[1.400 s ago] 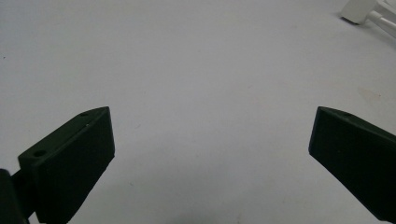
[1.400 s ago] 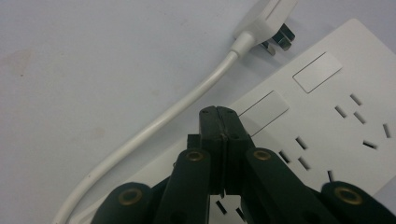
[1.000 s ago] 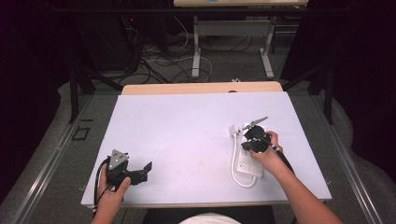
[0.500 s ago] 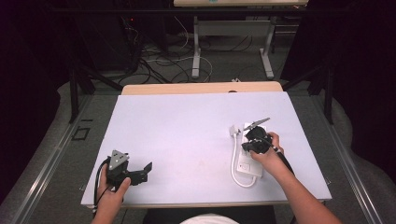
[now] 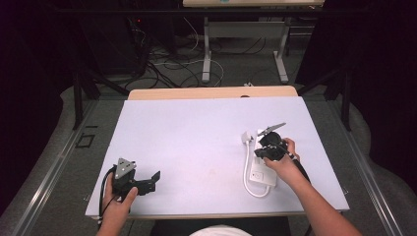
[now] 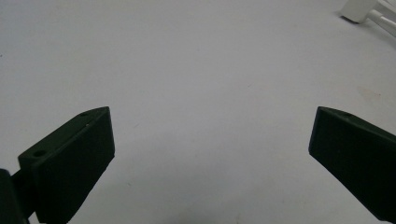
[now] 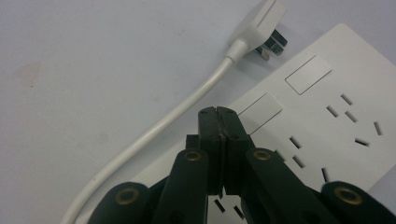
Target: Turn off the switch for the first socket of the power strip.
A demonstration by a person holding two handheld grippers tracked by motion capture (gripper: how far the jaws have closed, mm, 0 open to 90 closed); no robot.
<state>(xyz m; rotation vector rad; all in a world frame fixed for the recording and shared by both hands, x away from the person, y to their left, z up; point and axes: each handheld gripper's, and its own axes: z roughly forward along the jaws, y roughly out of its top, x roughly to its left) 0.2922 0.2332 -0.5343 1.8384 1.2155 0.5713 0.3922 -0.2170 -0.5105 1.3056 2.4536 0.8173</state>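
Right gripper (image 7: pixel 219 112): jaws clenched on nothing, tips over a rocker switch of the power strip (image 7: pixel 327 121) near the table's right edge. Position unchanged from a second ago; the press looks pending. Left gripper (image 5: pixel 147 181) released, idle at the front left corner.

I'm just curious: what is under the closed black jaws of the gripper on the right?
Under the right gripper lies a white power strip, its slots and a switch showing. The jaws cover part of its face. Its cable and plug lie beside it.
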